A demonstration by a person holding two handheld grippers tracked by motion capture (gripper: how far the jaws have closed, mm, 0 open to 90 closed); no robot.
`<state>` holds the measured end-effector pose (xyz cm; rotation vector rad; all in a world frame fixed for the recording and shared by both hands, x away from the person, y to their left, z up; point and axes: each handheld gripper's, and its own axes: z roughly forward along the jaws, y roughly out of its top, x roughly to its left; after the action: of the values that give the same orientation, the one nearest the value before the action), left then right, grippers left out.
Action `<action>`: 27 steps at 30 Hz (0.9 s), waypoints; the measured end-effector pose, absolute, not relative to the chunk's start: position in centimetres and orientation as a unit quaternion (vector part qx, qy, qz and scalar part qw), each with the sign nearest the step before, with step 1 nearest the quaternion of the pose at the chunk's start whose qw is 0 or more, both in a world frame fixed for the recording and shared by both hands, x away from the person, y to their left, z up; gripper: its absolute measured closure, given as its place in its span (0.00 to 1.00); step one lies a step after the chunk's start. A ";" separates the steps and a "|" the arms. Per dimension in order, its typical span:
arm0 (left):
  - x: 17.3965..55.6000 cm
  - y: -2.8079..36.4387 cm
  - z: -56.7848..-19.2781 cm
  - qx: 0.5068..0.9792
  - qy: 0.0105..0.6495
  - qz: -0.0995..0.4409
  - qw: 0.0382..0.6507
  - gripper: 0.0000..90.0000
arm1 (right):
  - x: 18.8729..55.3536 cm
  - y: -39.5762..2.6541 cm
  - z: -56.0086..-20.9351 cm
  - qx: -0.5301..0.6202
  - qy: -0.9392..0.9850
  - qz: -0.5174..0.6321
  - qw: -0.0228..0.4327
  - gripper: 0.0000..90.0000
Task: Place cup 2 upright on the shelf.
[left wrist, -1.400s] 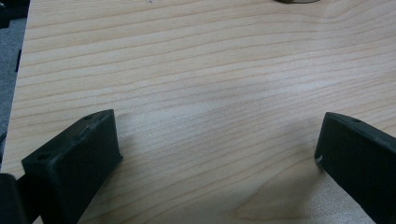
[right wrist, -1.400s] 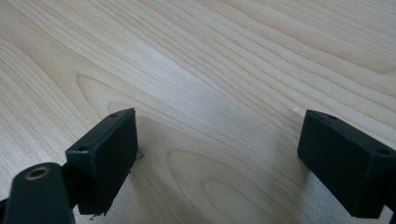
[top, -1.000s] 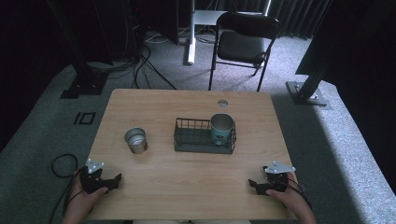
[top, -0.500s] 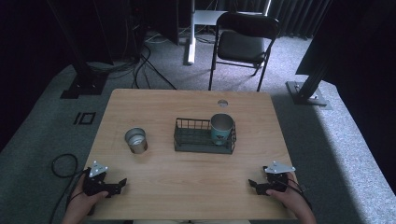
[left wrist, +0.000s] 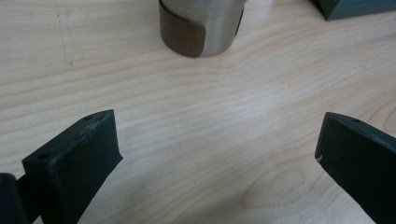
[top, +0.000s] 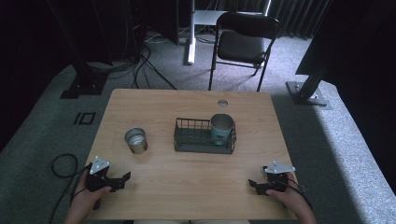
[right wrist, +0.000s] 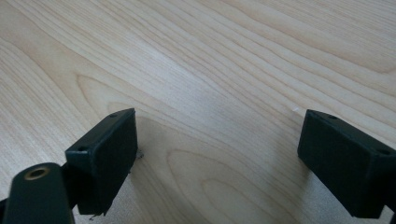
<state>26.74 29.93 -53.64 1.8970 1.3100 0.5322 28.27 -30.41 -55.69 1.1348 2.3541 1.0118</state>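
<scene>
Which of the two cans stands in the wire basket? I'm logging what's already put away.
The teal can, at the right end of the wire basket. The silver can stands on the bare table, left of it.

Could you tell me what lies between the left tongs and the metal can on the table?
Nothing: in the left gripper view, bare wooden table runs from the open left tongs to the metal can.

A black folding chair (top: pixel 246 42) stands on the grey carpet (top: pixel 336 140) at twelve o'clock beyond the surface (top: pixel 187 186). Black cables (top: pixel 140 65) trail at eleven o'clock.
</scene>
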 end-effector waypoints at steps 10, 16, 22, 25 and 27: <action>28.3 29.3 -53.0 0.731 0.515 0.223 0.387 0.01 | 28.3 -30.4 -55.7 0.399 0.828 0.356 0.169 0.13; 29.3 28.6 -52.5 0.730 0.504 0.224 0.403 0.00 | 28.3 -30.4 -55.7 0.399 0.828 0.356 0.169 0.13; 30.6 28.0 -52.2 0.722 0.505 0.241 0.408 0.01 | 28.3 -30.4 -55.7 0.399 0.828 0.356 0.169 0.13; 31.1 27.8 -52.1 0.719 0.504 0.244 0.411 0.01 | 28.3 -30.4 -55.7 0.399 0.828 0.356 0.169 0.13; 31.4 27.6 -52.1 0.718 0.504 0.246 0.412 0.01 | 28.3 -30.4 -55.7 0.400 0.828 0.356 0.168 0.13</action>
<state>31.40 27.56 -52.11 1.8069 1.2668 0.6198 28.27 -30.40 -55.69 1.1374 2.3538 1.0124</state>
